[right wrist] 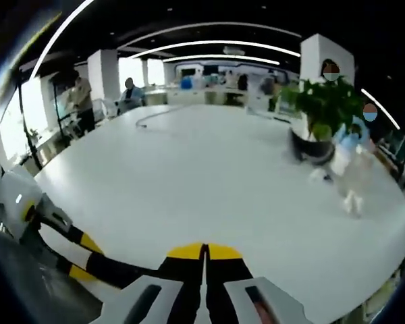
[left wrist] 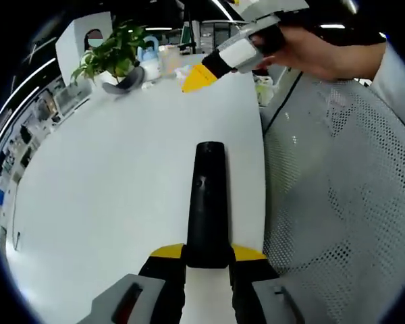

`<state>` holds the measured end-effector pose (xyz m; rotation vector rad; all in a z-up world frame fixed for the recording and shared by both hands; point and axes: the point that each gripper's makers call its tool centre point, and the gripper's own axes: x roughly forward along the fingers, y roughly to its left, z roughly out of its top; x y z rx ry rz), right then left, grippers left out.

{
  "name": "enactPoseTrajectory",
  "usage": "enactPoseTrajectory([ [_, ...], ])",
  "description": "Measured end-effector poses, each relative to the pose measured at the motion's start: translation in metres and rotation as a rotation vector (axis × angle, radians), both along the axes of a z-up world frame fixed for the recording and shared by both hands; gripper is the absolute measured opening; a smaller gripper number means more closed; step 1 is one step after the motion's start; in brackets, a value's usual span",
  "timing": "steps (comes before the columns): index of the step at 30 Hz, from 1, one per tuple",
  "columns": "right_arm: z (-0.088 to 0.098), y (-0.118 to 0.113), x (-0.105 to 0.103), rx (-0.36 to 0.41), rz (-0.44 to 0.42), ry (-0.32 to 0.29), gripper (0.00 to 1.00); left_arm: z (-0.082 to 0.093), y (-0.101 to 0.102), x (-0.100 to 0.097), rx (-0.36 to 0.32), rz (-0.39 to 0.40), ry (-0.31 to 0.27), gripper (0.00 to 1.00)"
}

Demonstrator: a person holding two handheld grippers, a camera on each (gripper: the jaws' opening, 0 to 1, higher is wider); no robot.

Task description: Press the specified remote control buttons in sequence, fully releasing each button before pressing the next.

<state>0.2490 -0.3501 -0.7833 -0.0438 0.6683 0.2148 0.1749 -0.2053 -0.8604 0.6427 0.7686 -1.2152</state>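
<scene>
A long black remote control (left wrist: 208, 196) points away from me over the white table (left wrist: 108, 182), its near end clamped in my left gripper (left wrist: 207, 253), whose yellow-tipped jaws are shut on it. A hand holds my right gripper (left wrist: 198, 78) above the table, past the remote's far end; its yellow tip points down and stays apart from the remote. In the right gripper view my right gripper (right wrist: 204, 253) has its jaws shut together with nothing between them. My left gripper (right wrist: 84, 258) comes in from the left with the remote (right wrist: 128, 270) reaching toward the right gripper's jaws.
A potted plant (left wrist: 111, 54) (right wrist: 327, 108) stands at the far end of the table, a pale bottle (right wrist: 354, 172) beside it. A white mesh chair (left wrist: 337, 189) lines the table's right edge. A thin cable (right wrist: 155, 118) lies far off. People stand at the back (right wrist: 81, 94).
</scene>
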Motion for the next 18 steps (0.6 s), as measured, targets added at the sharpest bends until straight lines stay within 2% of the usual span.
enactPoseTrajectory([
  [1,-0.001,0.003,-0.002,0.026,0.016,0.01,0.0,0.0,-0.001,0.0,-0.013,0.007,-0.002,0.24],
  [2,-0.007,0.006,-0.007,0.06,0.015,0.049,0.0,0.0,-0.001,-0.001,-0.022,0.01,-0.008,0.24],
  [4,-0.014,0.007,-0.011,0.072,0.024,0.096,0.0,0.001,-0.003,-0.002,-0.049,0.02,-0.027,0.24],
  [5,-0.015,0.007,-0.01,0.071,0.033,0.096,0.0,0.002,-0.006,-0.002,-0.086,0.035,-0.045,0.24],
  [7,-0.022,0.009,-0.014,0.078,0.037,0.134,0.0,0.001,-0.004,-0.006,-0.078,0.03,-0.045,0.24],
  [8,-0.029,0.012,-0.02,0.091,0.045,0.19,0.0,0.002,-0.005,-0.006,-0.074,0.022,-0.044,0.24],
  [10,-0.037,0.018,-0.024,0.133,0.052,0.247,0.0,0.002,-0.005,-0.005,-0.077,0.021,-0.04,0.24],
  [12,-0.046,0.021,-0.031,0.144,0.056,0.318,0.0,0.002,-0.004,-0.004,-0.089,0.018,-0.037,0.24],
  [13,-0.054,0.021,-0.036,0.143,0.05,0.373,0.0,0.002,-0.004,-0.004,-0.093,0.016,-0.036,0.24],
  [15,-0.061,0.02,-0.041,0.143,0.05,0.419,0.0,0.002,-0.005,-0.005,-0.094,0.009,-0.037,0.24],
  [17,-0.062,0.027,-0.045,0.199,0.06,0.455,0.0,0.002,-0.006,-0.005,-0.093,0.007,-0.037,0.24],
  [18,-0.061,0.03,-0.044,0.218,0.066,0.454,0.0,0.002,-0.006,-0.005,-0.094,0.005,-0.036,0.24],
])
